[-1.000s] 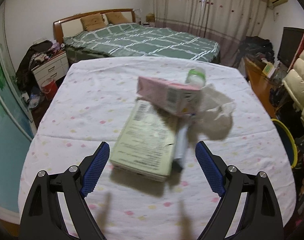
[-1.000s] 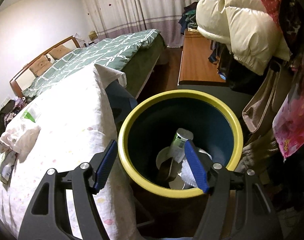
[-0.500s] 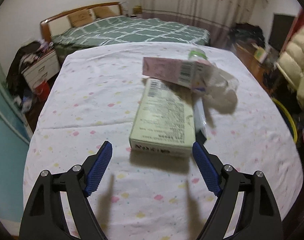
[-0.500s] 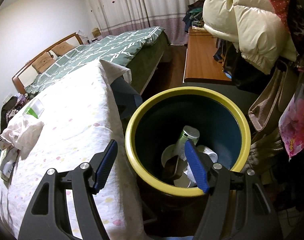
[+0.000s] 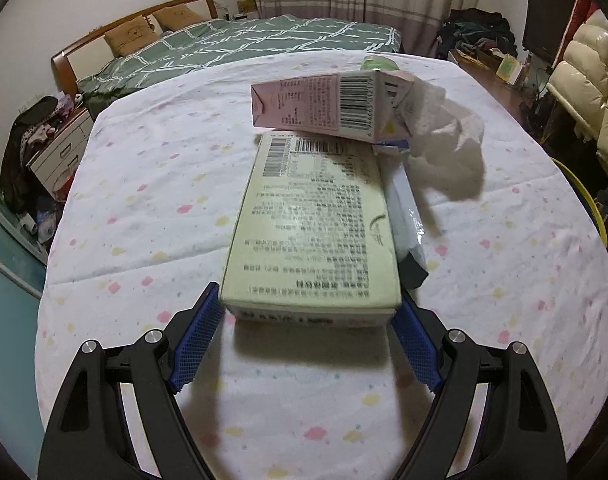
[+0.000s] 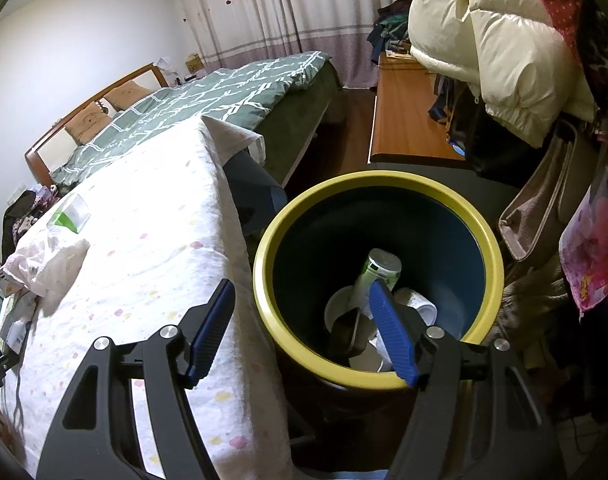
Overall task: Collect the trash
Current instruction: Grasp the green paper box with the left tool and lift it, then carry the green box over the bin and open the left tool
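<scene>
In the left wrist view a pale green carton [image 5: 316, 232] lies flat on the table. A pink carton [image 5: 328, 106] rests across its far end. A white plastic bag [image 5: 444, 136], a green-capped bottle [image 5: 378, 63] and a white-and-black packet [image 5: 410, 232] lie beside them. My left gripper [image 5: 306, 340] is open, its blue pads on either side of the green carton's near end. My right gripper [image 6: 299, 328] is open and empty above the rim of the yellow-rimmed blue bin [image 6: 287, 216], which holds a can [image 6: 374, 276] and other trash.
The table's pastel-dotted cloth [image 5: 151, 168] hangs down next to the bin. A green-quilted bed [image 5: 239, 44] stands behind the table. A wooden desk [image 6: 408, 120], hanging coats [image 6: 500, 52] and a bag [image 6: 544, 200] crowd the right of the bin.
My left gripper has moved forward and down, so its pads now flank the green carton's near end. My right gripper has drifted a little back and up from the bin, still open.
</scene>
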Demonstrator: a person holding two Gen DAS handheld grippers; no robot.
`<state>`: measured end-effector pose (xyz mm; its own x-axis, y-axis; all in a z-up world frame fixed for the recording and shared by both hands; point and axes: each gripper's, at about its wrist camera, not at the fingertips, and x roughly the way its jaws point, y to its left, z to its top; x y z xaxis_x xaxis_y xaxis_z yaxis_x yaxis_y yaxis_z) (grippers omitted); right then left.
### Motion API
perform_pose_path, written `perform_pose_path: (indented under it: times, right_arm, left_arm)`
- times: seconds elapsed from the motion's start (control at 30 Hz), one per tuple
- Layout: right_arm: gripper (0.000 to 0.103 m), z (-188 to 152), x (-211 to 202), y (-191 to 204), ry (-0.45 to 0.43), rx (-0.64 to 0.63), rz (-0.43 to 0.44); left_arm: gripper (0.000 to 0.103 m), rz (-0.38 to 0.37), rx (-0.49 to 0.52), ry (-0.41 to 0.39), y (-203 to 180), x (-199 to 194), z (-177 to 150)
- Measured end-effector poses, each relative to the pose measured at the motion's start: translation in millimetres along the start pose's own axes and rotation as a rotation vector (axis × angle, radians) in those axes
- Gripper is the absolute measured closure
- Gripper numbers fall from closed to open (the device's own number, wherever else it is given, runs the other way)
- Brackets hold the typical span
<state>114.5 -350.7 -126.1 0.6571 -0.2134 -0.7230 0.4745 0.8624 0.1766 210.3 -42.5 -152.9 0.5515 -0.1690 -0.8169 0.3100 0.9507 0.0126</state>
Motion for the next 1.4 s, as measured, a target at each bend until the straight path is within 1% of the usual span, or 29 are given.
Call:
perform_pose_path:
  times: [0.1,0.2,0.43,0.57,0.7,0.93,1.07,1.17,1.3,1.4]
  right_arm:
    - [0.037,-1,1,1,0.004,-0.005,0.002]
    - [0.037,-1,1,1,0.005,-0.001,0.005]
    - [0.037,-1,-2,3,0.005,0.0,0.018]
    - [0.037,0,-6,8,-0.004,-0.008,0.029]
    - [0.037,0,-11,12,-0.013,-0.014,0.045]
    - [0.037,-1,-23,14,-0.033,-0.018,0.061]
    - [0.037,0,-33,10,-0.056,-0.013,0.066]
    - [0.037,0,-45,5,-0.076,-0.009,0.068]
    - [0.037,-2,-59,-9,-0.101,0.001,0.052]
    - [0.037,-4,-69,-23,-0.118,0.015,0.032]
  left_arm:
    - [0.022,-0.016,-0.015,-0.01,3,5,7]
    - [0.03,-0.015,-0.013,-0.011,6,9,11]
    - [0.031,-0.012,-0.025,-0.029,13,-3,2]
    - [0.031,0.003,-0.042,-0.068,16,-29,-7]
    - [0.032,0.034,-0.043,-0.135,15,-65,-13]
    - [0.032,0.047,0.017,-0.216,2,-120,-21]
    - [0.031,0.007,0.034,-0.276,-9,-153,-21]
    - [0.031,-0.042,0.05,-0.305,-26,-168,-13]
    - [0.031,-0.129,0.091,-0.3,-57,-167,3]
    - [0.031,-0.205,0.139,-0.28,-91,-157,17]
